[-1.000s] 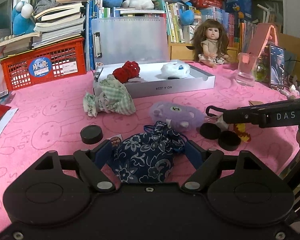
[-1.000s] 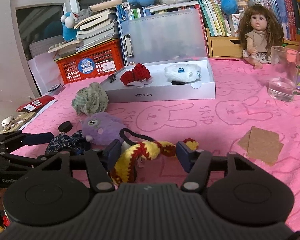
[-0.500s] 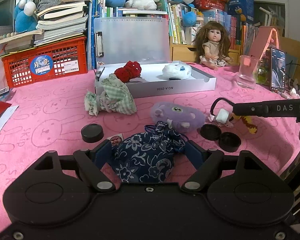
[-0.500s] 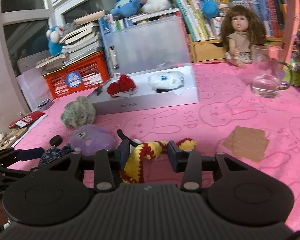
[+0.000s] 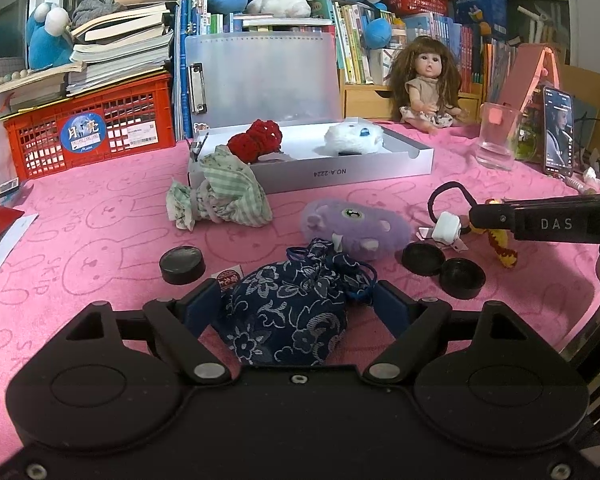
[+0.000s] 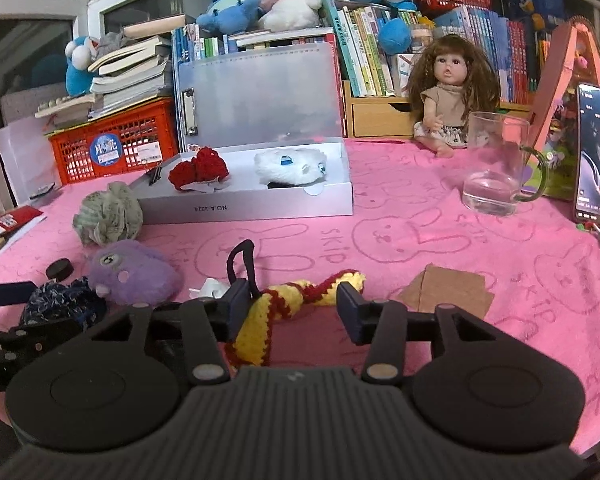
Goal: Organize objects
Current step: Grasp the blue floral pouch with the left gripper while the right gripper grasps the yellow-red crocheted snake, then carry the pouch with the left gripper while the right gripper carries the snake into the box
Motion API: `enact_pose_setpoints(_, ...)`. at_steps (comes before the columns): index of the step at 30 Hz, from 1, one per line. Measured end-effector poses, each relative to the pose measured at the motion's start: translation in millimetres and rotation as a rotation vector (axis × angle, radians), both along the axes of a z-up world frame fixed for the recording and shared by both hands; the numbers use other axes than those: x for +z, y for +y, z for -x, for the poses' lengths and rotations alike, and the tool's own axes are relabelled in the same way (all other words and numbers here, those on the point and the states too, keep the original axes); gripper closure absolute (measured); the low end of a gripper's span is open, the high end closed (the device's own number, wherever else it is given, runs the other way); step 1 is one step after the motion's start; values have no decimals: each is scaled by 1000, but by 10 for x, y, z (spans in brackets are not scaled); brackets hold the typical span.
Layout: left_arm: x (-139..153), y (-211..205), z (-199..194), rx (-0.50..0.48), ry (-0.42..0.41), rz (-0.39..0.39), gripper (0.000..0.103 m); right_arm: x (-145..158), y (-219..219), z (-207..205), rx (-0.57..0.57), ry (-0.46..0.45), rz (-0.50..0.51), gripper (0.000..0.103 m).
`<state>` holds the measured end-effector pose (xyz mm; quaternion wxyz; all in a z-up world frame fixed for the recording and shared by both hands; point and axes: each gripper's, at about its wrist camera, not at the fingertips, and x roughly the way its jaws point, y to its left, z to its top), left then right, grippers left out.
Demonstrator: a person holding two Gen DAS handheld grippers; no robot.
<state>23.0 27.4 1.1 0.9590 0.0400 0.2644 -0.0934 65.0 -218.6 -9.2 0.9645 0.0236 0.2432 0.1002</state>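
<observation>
Our left fingers (image 5: 208, 304) sit spread around the blue floral pouch (image 5: 288, 320), not clenched. Right fingers (image 6: 350, 308) spread too, striped knit snake (image 6: 276, 312) lying between them, long axis slanting away rightward. White box (image 6: 252, 208) well ahead.

Tray (image 5: 380, 168) mid-table, 2 plush toys inside, checked pouch (image 5: 224, 196) against its front-left corner, doll (image 5: 428, 88) behind its right end, glass (image 5: 496, 140) to its right, crate (image 5: 92, 128) to its left.
</observation>
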Motion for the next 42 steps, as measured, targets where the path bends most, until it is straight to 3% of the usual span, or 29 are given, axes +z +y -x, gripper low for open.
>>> enact_pose_setpoints(20, -71, -86, -52, -15, -14, -58, 17, -79, 92, -127, -4, 29, 4, 39)
enact_pose_setpoints(23, -63, -82, -41, -17, -21, -55, 29, -84, 92, -129, -1, 29, -1, 47)
enact_pose_setpoints(25, -55, -72, -37, -5, -28, -60, 47, -80, 90, -119, 2, 24, -6, 57)
enact_pose_setpoints(27, -42, -46, -32, -1, -31, -53, 55, -74, 89, -108, 9, 19, -10, 68)
enact_pose_setpoints(28, -33, -32, -33, 3, -32, -44, 57, -69, 95, -100, 7, 14, -9, 68)
enact_pose_setpoints(42, 162, 64, -77, 39, -55, 27, 62, 49, 8, -93, -38, -41, -27, 71)
